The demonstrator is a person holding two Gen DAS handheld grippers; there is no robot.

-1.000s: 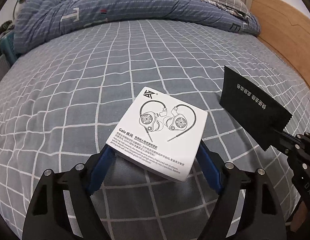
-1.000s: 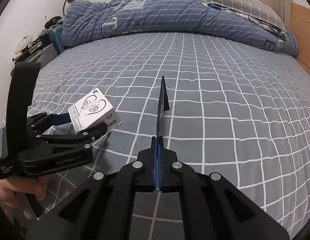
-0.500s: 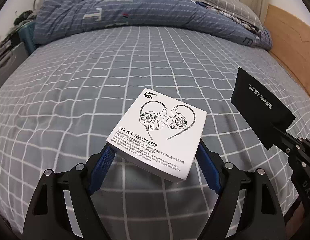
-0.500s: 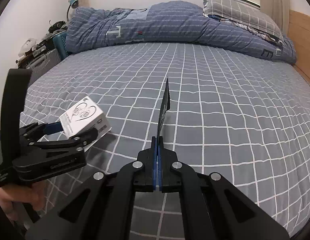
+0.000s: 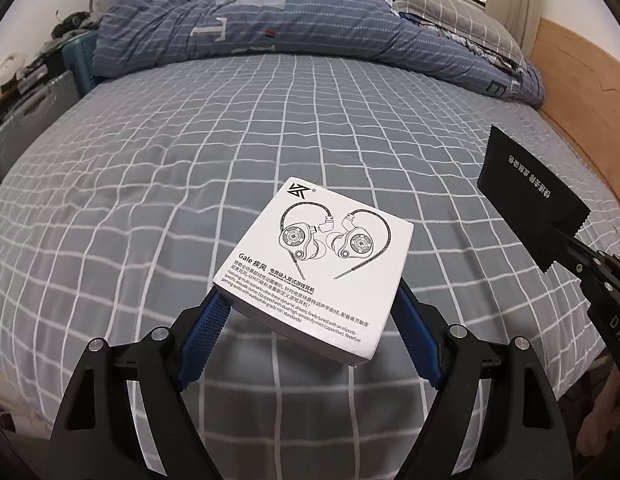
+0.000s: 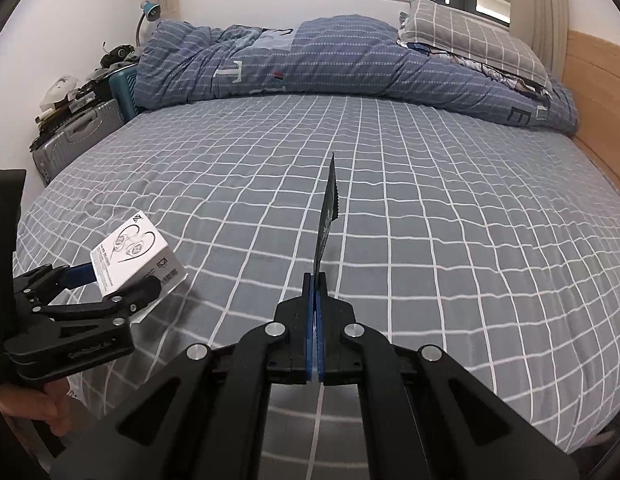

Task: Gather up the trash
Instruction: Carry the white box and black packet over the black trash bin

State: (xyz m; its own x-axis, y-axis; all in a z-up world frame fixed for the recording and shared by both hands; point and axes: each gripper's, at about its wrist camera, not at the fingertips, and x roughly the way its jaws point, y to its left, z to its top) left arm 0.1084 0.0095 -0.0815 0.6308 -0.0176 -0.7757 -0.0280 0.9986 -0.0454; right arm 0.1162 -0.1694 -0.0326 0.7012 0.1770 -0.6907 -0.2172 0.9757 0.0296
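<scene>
A white earphone box (image 5: 314,268) with a line drawing on top sits clamped between the blue pads of my left gripper (image 5: 310,300), held above the grey checked bed sheet (image 5: 182,152). The right wrist view shows the same box (image 6: 130,256) at the left in the left gripper (image 6: 110,280), with a hand (image 6: 34,404) below it. My right gripper (image 6: 315,280) is shut on a thin black packet (image 6: 328,216) with a serrated edge, seen edge-on. From the left wrist the black packet (image 5: 526,200) shows flat, with white print, at the right.
A rolled blue striped duvet (image 5: 250,28) and a grey checked pillow (image 6: 470,40) lie at the bed's far end. A wooden headboard (image 5: 582,92) runs along the right. A grey suitcase (image 6: 78,136) and clutter stand beside the bed on the left.
Both grippers have risen and drawn back from the bed, so more of the room shows. The box and the black packet stay held as before.
</scene>
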